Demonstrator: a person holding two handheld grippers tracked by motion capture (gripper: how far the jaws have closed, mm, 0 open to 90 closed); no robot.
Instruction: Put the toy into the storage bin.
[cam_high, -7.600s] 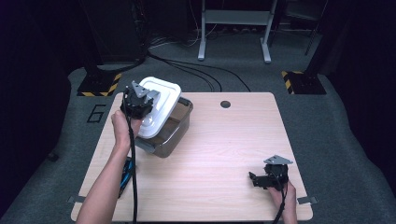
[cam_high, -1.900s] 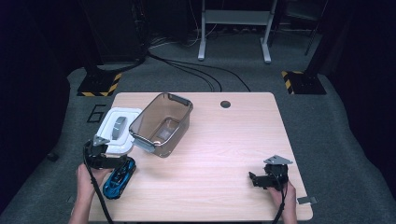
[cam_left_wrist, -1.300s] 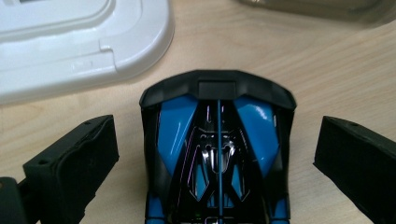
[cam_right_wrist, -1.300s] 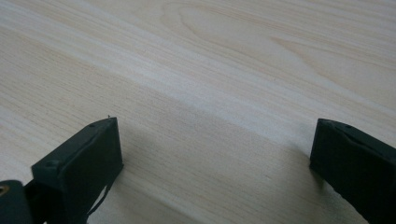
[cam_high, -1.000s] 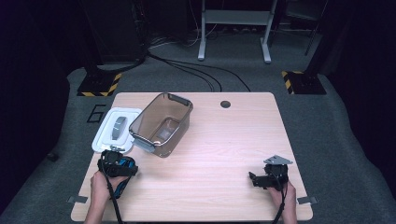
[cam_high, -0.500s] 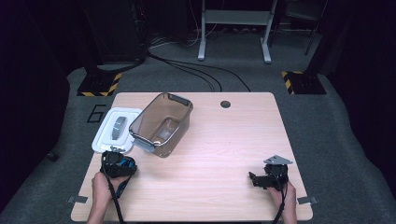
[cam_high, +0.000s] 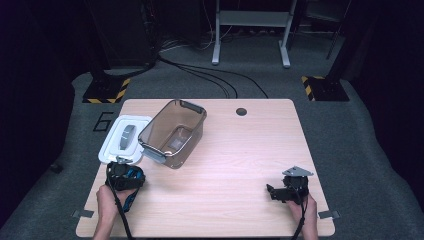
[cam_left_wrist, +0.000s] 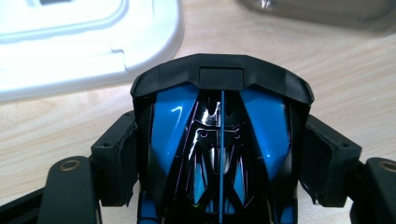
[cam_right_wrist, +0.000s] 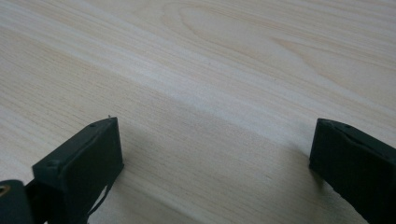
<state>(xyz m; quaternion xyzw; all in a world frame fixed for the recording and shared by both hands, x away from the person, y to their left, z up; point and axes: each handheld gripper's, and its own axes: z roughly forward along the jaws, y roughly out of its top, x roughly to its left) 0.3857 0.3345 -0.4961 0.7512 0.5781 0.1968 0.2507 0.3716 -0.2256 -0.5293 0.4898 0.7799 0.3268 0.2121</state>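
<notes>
- Left gripper (cam_high: 123, 172), just in front of the white lid (cam_high: 122, 139), has just closed its jaws, now pinching a blue-and-black toy car (cam_left_wrist: 219, 154).
- Right gripper (cam_high: 272, 192), far right of the lid, holds its jaws spread over bare table (cam_right_wrist: 224, 70).
- The high view shows the open container (cam_high: 172, 132) touching the lid.

Glossy blue-and-black toy car (cam_left_wrist: 219, 140), white lid (cam_high: 123, 139), smoky translucent grey container (cam_high: 172, 132), pale wood-grain table (cam_high: 240, 150)

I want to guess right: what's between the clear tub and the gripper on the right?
Bare wooden table in the high view, from tub to right gripper.
</notes>
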